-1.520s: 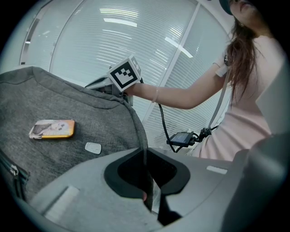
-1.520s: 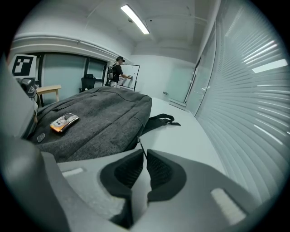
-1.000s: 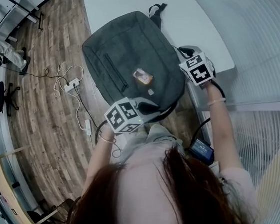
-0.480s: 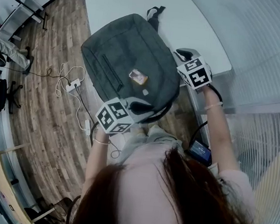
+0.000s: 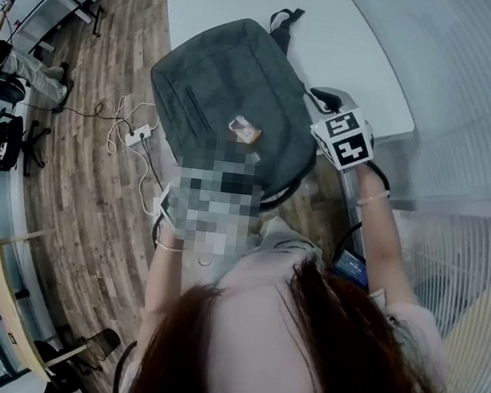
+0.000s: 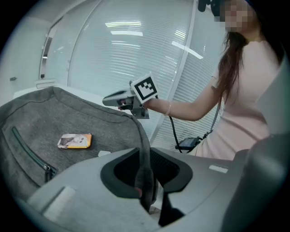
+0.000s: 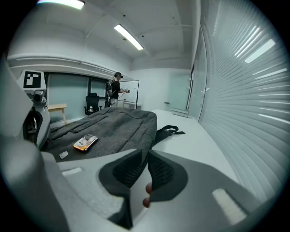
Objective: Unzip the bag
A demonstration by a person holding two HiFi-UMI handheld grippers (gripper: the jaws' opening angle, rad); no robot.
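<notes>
A grey backpack (image 5: 231, 93) lies flat on the white table (image 5: 351, 45), with an orange tag (image 5: 246, 130) on its front. My right gripper (image 5: 321, 100) is at the bag's right edge. In the right gripper view its jaws (image 7: 146, 156) are pinched on the bag's (image 7: 113, 124) edge. A mosaic patch hides my left gripper in the head view. In the left gripper view the bag's (image 6: 68, 118) fabric edge runs between the left gripper's (image 6: 147, 167) jaws, which are opening with gaps on both sides. The right gripper (image 6: 108, 100) shows beyond.
A black strap (image 5: 283, 19) trails off the bag's far end. On the wooden floor to the left lie cables and a power strip (image 5: 138, 135), with office chairs (image 5: 5, 142) beyond. White blinds (image 5: 468, 102) line the right side. A person (image 7: 115, 90) stands far off.
The left gripper's cube slid down and left along the bag's near edge, and a mosaic patch now covers it. The right gripper stays at the bag's right edge.
</notes>
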